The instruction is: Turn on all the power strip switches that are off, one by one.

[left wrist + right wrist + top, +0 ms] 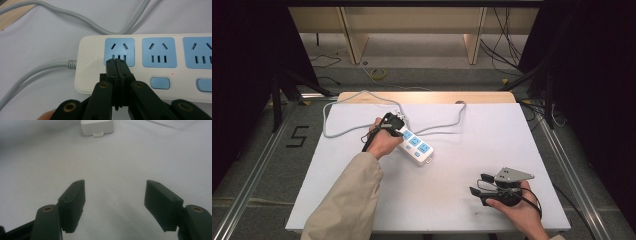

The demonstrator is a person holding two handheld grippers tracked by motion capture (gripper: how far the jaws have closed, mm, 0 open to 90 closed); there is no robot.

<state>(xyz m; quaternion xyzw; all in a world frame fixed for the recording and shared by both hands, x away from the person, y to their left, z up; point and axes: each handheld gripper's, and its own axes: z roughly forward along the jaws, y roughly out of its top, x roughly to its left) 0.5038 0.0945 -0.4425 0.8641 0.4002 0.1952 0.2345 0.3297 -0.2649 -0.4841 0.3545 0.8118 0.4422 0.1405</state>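
A white power strip [416, 146] with blue sockets lies on the white table, its grey cable [442, 126] looping behind it. My left gripper [393, 121] is over the strip's cable end. In the left gripper view its jaws are shut together with nothing between them, and the left gripper's [116, 61] tips rest at the lower edge of the first blue socket [119, 51] on the power strip [95, 67]. My right gripper [478, 184] sits low at the front right of the table. In the right gripper view the right gripper [115, 191] stands open and empty, facing the far end of the strip [97, 127].
The white table board [472, 150] sits on a wooden top whose edge [427, 97] shows at the back. Blue switch buttons [160, 83] line the strip below the sockets. Cables lie on the floor beyond the table. A "5" mark [297, 136] is on the floor at left.
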